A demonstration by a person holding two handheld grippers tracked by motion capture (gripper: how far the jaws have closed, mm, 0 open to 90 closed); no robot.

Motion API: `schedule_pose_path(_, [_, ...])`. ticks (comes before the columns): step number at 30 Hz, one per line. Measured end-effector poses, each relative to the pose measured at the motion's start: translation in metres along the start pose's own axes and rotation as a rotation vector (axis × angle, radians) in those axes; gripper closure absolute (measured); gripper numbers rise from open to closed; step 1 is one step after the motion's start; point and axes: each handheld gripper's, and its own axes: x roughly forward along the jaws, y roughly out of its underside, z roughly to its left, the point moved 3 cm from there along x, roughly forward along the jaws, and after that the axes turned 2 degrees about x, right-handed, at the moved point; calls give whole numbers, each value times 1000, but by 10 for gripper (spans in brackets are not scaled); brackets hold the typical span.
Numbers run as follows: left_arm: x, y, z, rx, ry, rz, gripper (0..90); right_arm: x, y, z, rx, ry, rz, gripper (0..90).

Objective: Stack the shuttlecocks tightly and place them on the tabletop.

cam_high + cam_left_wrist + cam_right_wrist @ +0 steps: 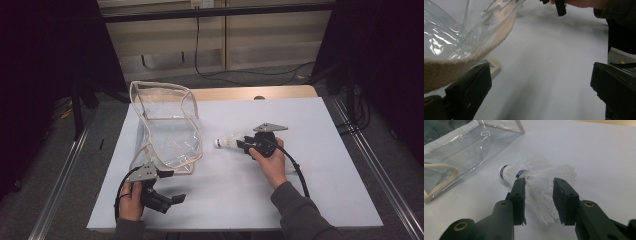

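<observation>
White feather shuttlecocks [227, 141], nested with blue bands on their corks [505, 172], lie on the white sheet right of centre. My right gripper [243, 145] [539, 182] straddles the feather skirt. Its jaws are open, with a slight gap at the right pad. A clear plastic bag [167, 130] [461, 147] with beige trim lies left of it. My left gripper [172, 186] [541, 72] rests near the bag's front corner with its jaws wide open and nothing between them. The bag's beige strap [461, 62] drapes over its left jaw.
A white sheet [300, 175] covers the table, and a wooden edge [250, 92] shows at the back. Metal rails run along both sides on the floor. Cables hang at the back wall. The other hand's gripper [560, 7] shows at the top of the left gripper view.
</observation>
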Motion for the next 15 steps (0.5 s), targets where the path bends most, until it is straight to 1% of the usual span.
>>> schedule_pose_path(10, [0,0,0,1,0,-1,35,-3,-1,1,-8,3,-3,612])
schedule_pose_path(15, [0,0,0,1,0,-2,35,-5,-2,2,-1,1,-5,568])
